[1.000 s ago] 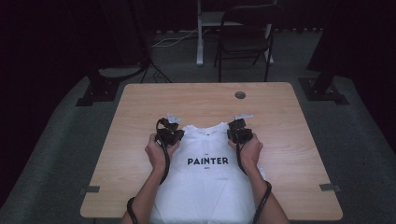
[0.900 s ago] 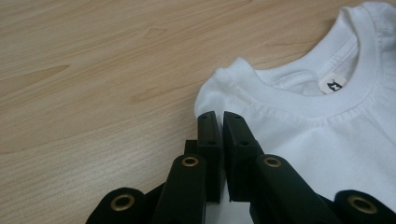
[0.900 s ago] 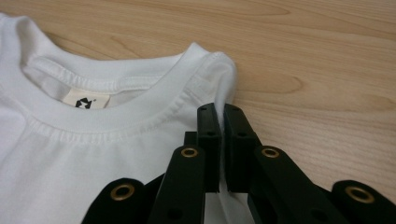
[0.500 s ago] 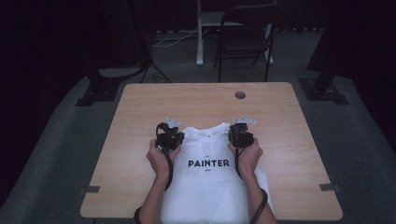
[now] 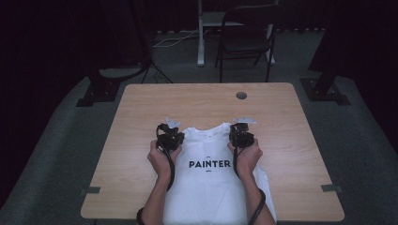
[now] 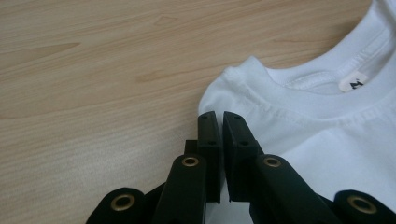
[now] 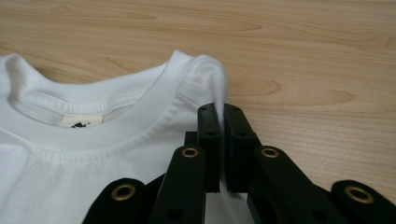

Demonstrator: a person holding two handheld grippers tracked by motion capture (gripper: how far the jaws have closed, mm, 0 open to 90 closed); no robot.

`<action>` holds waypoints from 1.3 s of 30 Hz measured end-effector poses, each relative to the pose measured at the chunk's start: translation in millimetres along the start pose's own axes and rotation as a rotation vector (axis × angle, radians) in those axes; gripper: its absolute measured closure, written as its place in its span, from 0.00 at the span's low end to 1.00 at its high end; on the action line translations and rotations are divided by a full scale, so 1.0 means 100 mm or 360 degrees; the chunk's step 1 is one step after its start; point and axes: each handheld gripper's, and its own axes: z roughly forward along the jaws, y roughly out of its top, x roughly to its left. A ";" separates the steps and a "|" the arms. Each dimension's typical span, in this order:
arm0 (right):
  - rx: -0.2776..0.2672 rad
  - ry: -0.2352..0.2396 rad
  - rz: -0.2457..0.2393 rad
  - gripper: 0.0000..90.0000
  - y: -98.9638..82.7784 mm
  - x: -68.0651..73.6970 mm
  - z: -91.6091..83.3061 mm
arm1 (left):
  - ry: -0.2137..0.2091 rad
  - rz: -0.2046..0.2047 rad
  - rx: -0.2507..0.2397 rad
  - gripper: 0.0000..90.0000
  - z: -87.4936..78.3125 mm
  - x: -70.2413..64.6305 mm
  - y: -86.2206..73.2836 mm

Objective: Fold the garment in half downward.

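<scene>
T-shirt flat on table, each hand-held gripper clamped on a shoulder

Table: we see a light wooden table with rounded corners in the lower middle of the high view, its grain running left to right.
Cable hole: a round dark grommet sits in the tabletop near the far edge, right of centre.
Tape: we spot small grey tape pieces, one at the lower left edge and one at the lower right edge.
Lying on it: a white T-shirt lies flat at the lower centre, collar towards the far edge, the word PAINTER facing up, its lower part reaching the table's near edge.
Collar: in our left gripper view, the ribbed neckline rests on the wood at the right of the frame.
</scene>
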 end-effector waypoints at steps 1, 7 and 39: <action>0.0007 0.0002 0.0005 0.97 0.02 0.00 0.01 | 0.0000 -0.0001 0.0002 0.97 0.01 0.00 0.02; 0.0010 -0.0011 -0.0004 0.97 0.14 -0.01 0.07 | -0.0003 0.0003 0.0011 0.97 0.07 0.04 0.15; -0.0228 0.0006 0.0103 0.97 0.07 -0.02 -0.18 | 0.0010 -0.0037 -0.0221 0.97 -0.26 -0.04 0.15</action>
